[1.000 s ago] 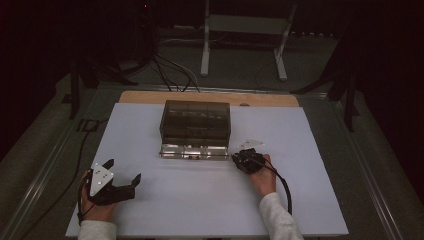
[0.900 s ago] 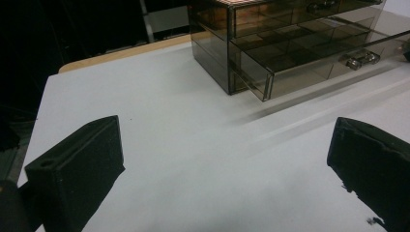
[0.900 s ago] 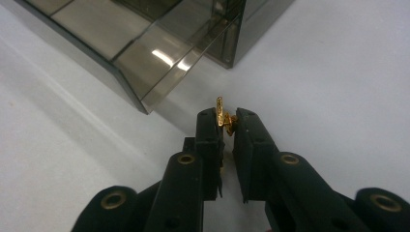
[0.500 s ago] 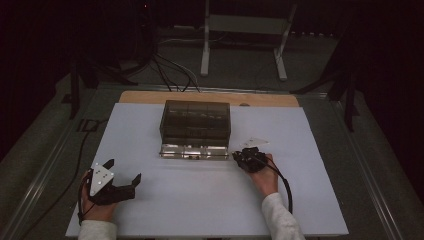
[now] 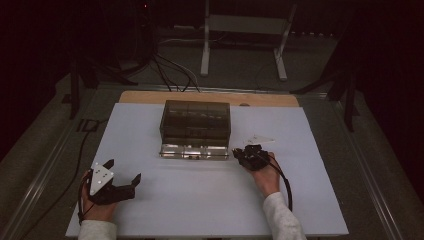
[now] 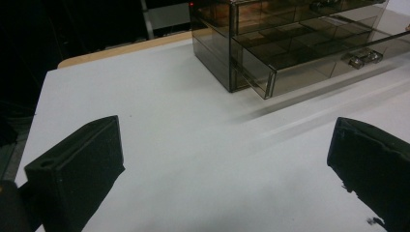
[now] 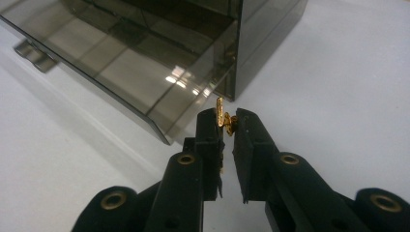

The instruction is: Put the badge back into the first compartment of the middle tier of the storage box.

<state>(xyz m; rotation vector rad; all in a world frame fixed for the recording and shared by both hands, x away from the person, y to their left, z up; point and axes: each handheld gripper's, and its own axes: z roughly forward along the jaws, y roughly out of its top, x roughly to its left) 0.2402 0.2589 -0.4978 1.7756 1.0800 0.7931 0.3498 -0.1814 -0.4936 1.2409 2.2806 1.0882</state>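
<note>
Your right gripper (image 7: 227, 122) sits just off the front right corner of the smoked-plastic drawer organizer (image 5: 196, 122), low over the white counter (image 5: 310, 200). Its fingers (image 7: 251, 140) are clamped on a small gold earring (image 7: 223, 115): the piece stands upright between the tips, one flat part poking above the left finger, a rounded bit showing in the narrow gap. In the high view the same gripper (image 5: 248, 156) lies just beside the right end of the pulled-out bottom drawer (image 5: 194, 151).

That drawer is open toward you, with its clear front and small handles visible; in the right gripper view its tinted wall (image 7: 145, 72) lies just ahead and to the left of the earring, not touching it.

Your left gripper (image 5: 116, 181) rests near the front left corner of the counter, well apart from the organizer. Its fingers (image 6: 77, 169) stand wide apart with only bare counter between them.

The organizer stands at the middle of the counter, toward the far edge. A small clear bag (image 5: 260, 138) lies on the counter to its right.
</note>
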